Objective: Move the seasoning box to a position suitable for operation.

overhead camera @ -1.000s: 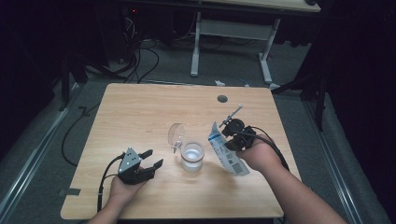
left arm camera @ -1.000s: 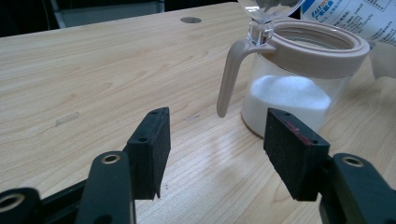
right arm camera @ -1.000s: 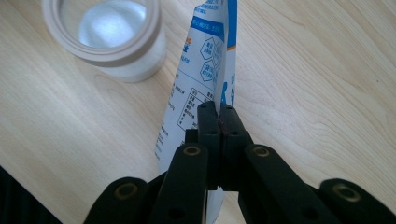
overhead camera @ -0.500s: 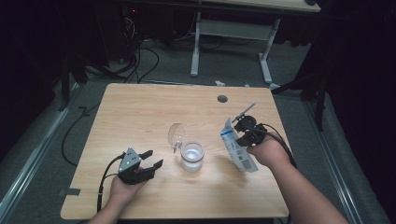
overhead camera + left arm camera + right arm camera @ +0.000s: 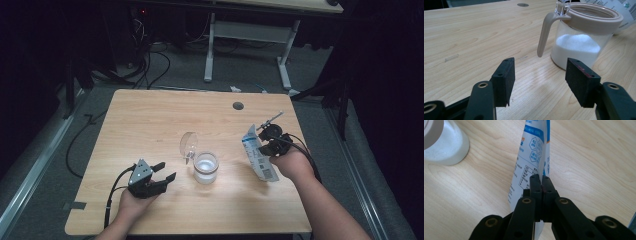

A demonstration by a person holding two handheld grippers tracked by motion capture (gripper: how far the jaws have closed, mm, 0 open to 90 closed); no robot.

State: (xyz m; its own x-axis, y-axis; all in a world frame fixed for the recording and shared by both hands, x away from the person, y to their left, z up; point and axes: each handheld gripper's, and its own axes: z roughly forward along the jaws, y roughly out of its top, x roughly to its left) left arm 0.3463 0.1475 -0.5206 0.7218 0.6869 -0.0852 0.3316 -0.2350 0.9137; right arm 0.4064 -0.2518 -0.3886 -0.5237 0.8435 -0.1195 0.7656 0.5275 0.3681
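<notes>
Right claw (image 5: pixel 261 141) pinches a white-and-blue printed pouch (image 5: pixel 259 159), jaws pressed flat together on its edge; in the right gripper view the claw (image 5: pixel 541 183) grips the pouch (image 5: pixel 531 157) partway up while the packet stands tilted above the table (image 5: pixel 594 162). Pouch sits at the right side of the table (image 5: pixel 150 115), just right of a clear jar (image 5: pixel 206 167) with white granules inside and a beige rim. Jar's clear lid (image 5: pixel 188 146) is flipped up, standing open on its left rear side. Left claw (image 5: pixel 161 176) is spread, holding nothing, resting low near the table's front-left, pointing toward the jar, apart from it. Left gripper view: both pads (image 5: pixel 504 78) wide apart, the jar (image 5: pixel 581 42) ahead between and beyond them, its beige handle (image 5: pixel 544 35) curving down on the near side, pouch (image 5: pixel 621 15) partly visible behind the jar. Round hole (image 5: pixel 238 106) in the table's far side. Cables on the floor beyond.
</notes>
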